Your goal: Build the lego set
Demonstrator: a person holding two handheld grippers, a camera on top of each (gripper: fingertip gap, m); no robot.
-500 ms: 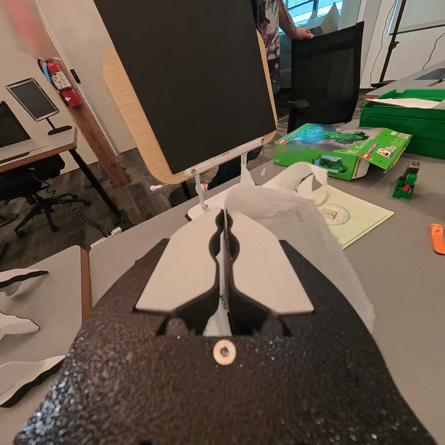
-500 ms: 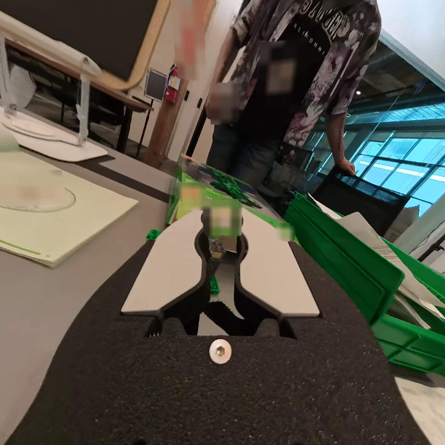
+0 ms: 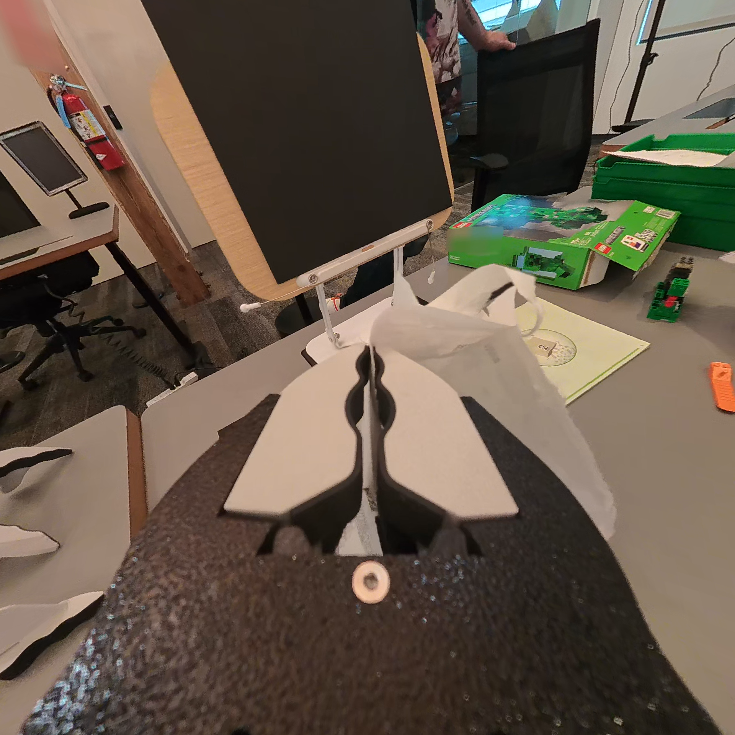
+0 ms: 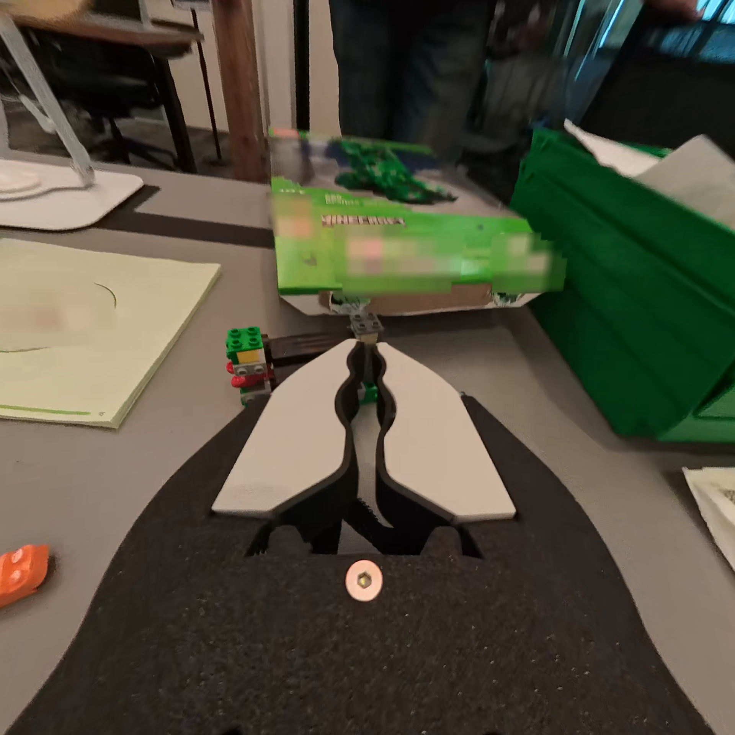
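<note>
In the left wrist view my left gripper (image 3: 370,360) is shut on a crumpled white paper bag (image 3: 469,350) and holds it above the grey table (image 3: 656,497). In the right wrist view my right gripper (image 4: 366,346) is shut on a small dark grey studded lego piece (image 4: 366,325) at its fingertips, low over the table. A partial lego build (image 4: 247,366), green on top with red and grey parts, stands just left of the fingertips. A dark brown part (image 4: 306,347) runs from it toward them. The build also shows in the left wrist view (image 3: 668,296).
The open green lego box (image 4: 397,246) lies just beyond the right gripper, with stacked green trays (image 4: 636,298) to its right. The pale green instruction booklet (image 4: 99,330) lies left, an orange brick separator (image 4: 22,572) near left. A black board on a white stand (image 3: 302,131) rises behind the bag. A person stands beyond the table. The tips of one gripper are about 55 cm away from the tips of the other. The orange brick separator (image 4: 22,572) is about 15 cm from my right fingertips.
The right gripper has tilted down and drawn back from the box, so the lego build now shows beside its tips. The left gripper still holds the bag, nearly unmoved.
</note>
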